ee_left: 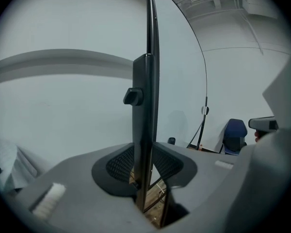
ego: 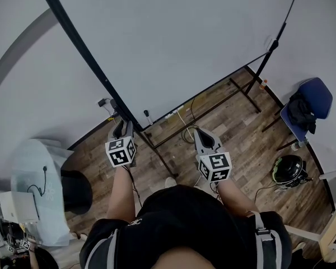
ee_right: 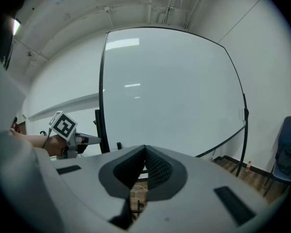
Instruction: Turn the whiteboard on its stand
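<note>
Currently clamping the left hand-held gripper (ee_left: pixel 144 153) on the black left edge of the whiteboard (ego: pixel 173 43), pressing on it from both sides with the pads, near a small knob (ee_left: pixel 132 96). Leaving the whiteboard upright on its stand (ego: pixel 245 92), on the wooden floor (ego: pixel 241 144) in front of a pale wall (ego: pixel 22 94). Holding the right hand-held gripper (ee_right: pixel 145 150) in the air before the board's face, not touching it, with its jaws together and nothing between them. Sitting well off to the right on the floor: a blue chair (ego: pixel 316 97) and a dark helmet (ego: pixel 288 168).
</note>
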`<state>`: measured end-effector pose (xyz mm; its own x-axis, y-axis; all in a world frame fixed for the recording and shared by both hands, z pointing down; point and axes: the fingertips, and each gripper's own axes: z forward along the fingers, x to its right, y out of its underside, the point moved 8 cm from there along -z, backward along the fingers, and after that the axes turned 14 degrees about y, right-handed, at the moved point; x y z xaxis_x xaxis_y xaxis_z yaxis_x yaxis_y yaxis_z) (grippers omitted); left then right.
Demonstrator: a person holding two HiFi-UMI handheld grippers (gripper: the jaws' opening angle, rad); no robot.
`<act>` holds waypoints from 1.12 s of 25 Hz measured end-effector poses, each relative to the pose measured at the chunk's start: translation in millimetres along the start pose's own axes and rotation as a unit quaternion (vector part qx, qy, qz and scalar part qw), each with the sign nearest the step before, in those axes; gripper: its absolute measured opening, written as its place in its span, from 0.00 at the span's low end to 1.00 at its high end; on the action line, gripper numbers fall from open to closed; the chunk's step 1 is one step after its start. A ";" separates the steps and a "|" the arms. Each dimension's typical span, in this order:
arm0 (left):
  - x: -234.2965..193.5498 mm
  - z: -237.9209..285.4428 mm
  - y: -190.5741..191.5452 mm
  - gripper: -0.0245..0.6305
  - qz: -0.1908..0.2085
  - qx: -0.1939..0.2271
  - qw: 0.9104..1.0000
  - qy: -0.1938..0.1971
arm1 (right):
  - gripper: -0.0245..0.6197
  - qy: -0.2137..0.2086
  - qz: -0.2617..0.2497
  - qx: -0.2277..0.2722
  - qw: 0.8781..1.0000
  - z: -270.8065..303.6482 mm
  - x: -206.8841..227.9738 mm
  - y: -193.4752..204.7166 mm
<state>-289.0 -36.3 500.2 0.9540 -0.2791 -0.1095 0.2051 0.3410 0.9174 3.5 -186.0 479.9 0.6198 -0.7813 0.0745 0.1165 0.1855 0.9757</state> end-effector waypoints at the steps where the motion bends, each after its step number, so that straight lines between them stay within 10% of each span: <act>1: 2.1 -2.5 3.2 0.23 0.002 0.004 1.000 -0.005 | 0.05 -0.001 -0.001 0.000 1.000 0.3 -0.6 -0.4; 6: 19.6 -9.1 6.1 0.05 0.016 0.029 0.999 -0.001 | 0.05 -0.004 -0.008 -0.001 1.000 2.7 -5.9 0.5; 28: 144.3 26.4 -26.5 0.05 0.077 0.078 0.975 0.195 | 0.05 0.078 0.019 0.063 0.995 -31.3 24.8 -14.8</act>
<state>-162.6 -109.3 470.2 0.9876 0.1377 -0.0756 0.0465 0.2032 0.9780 41.5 -189.5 460.9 0.7353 -0.6717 0.0897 -0.0027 0.1294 0.9916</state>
